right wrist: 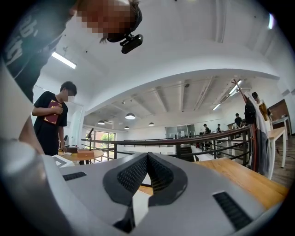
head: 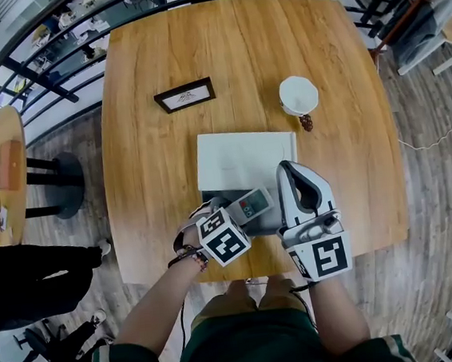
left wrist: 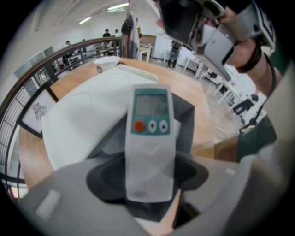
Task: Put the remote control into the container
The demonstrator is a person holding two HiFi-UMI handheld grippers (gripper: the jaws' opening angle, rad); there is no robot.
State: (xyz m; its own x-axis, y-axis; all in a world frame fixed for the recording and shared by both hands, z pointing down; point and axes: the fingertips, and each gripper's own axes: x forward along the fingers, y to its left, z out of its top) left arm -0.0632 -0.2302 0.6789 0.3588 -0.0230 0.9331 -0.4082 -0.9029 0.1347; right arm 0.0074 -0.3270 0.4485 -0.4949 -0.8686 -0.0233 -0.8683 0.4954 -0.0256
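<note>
My left gripper [head: 242, 215] is shut on the lower end of the white remote control [head: 252, 204]. In the left gripper view the remote [left wrist: 150, 138] shows a small screen, an orange button and two arrow buttons. It hangs over the dark grey container [left wrist: 190, 115], which stands near the table's front edge [head: 272, 219]. A white lid [head: 244, 160] lies just behind the container. My right gripper [head: 285, 167] is raised to the right of the remote, over the container's right side. Its jaws [right wrist: 147, 159] are shut with nothing between them.
On the wooden table [head: 152, 168], a framed picture [head: 185, 95] lies at the back left. A white cup [head: 298, 95] with a small brown object [head: 306, 122] beside it stands at the back right. A black railing [head: 55, 82] and a round side table [head: 4, 167] are off to the left.
</note>
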